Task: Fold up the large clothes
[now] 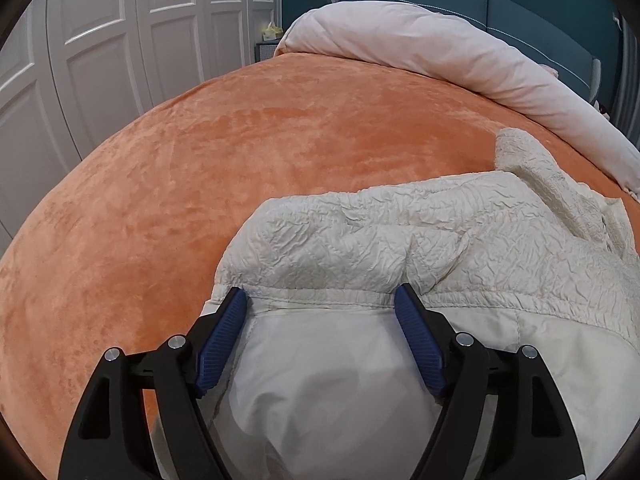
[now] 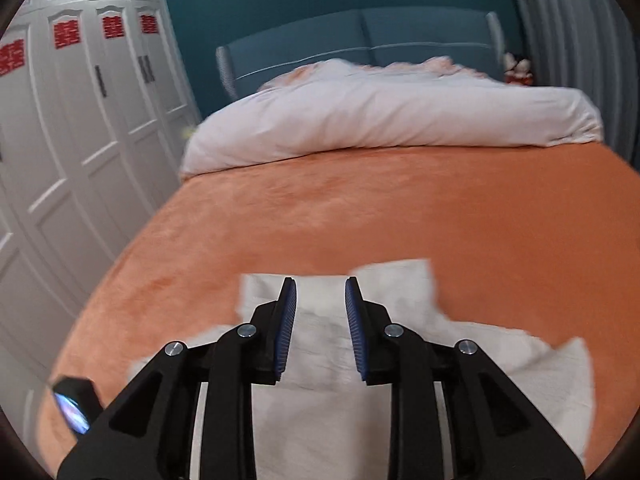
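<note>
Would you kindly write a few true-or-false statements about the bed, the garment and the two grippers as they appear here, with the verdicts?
1. The cream garment lies on an orange bedspread. True.
2. The left gripper is clamped shut on the garment. False: its jaws stand wide apart over the garment's elastic hem, gripping nothing.
3. A pale duvet is bunched at the head of the bed. True.
4. The headboard is red. False: it is blue.
5. The right gripper is open above the garment. True.
6. The wardrobe doors are dark brown. False: they are white, with red paper decorations.
</note>
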`<state>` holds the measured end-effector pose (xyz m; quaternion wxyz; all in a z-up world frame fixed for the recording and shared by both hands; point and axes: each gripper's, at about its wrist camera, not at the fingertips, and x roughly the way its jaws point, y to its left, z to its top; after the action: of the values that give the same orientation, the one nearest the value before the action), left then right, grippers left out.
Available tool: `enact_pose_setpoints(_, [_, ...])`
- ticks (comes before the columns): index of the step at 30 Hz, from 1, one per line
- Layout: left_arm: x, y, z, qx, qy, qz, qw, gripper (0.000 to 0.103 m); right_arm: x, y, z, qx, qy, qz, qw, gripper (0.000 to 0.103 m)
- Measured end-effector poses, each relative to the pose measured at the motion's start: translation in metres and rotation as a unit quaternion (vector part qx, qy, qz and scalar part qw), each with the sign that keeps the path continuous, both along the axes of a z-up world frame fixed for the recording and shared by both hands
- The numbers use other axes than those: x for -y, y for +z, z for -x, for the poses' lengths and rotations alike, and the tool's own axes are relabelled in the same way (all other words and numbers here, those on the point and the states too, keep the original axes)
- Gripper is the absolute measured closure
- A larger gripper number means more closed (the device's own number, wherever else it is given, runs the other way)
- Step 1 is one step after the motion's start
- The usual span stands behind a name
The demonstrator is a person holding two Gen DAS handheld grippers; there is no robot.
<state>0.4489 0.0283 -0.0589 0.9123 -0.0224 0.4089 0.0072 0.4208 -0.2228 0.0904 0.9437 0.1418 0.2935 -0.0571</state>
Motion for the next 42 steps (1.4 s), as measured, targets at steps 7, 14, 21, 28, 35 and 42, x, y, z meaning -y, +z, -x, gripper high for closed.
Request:
enact_pose_setpoints(7, [0.0,-0.001,0.001,0.002,0.0,0.0,1.0,0.029,-0.055,-0.019,-0.056,-0.043,0.083,0.027,0.995,0.078])
enact_pose_setpoints(14, [0.001,-0.003,0.002,0.004,0.001,-0.003,1.0,0.029,-0.056,-0.099,-0.12,-0.166,0.101,-0.028,0.981,0.08])
enact_pose_setpoints(21, [0.003,-0.005,0.001,0.006,0.002,-0.009,0.9999,0.028,0.027,-0.114,-0.14,-0.147,-0.068,-0.052,0.985,0.085])
enact_pose_setpoints(28, [0.003,-0.007,0.0,0.009,0.002,-0.016,0.9998,0.028,0.061,-0.078,-0.082,-0.067,-0.05,-0.104,0.991,0.088])
enact_pose_setpoints(35, [0.005,-0.005,0.001,0.008,0.003,-0.02,0.9998,0.028,-0.036,-0.104,-0.115,-0.161,0.132,-0.036,0.977,0.088])
enact_pose_setpoints(42, [0.003,-0.005,0.001,0.008,0.003,-0.013,0.9999,0.028,-0.011,-0.113,-0.102,-0.118,0.029,-0.024,0.992,0.103])
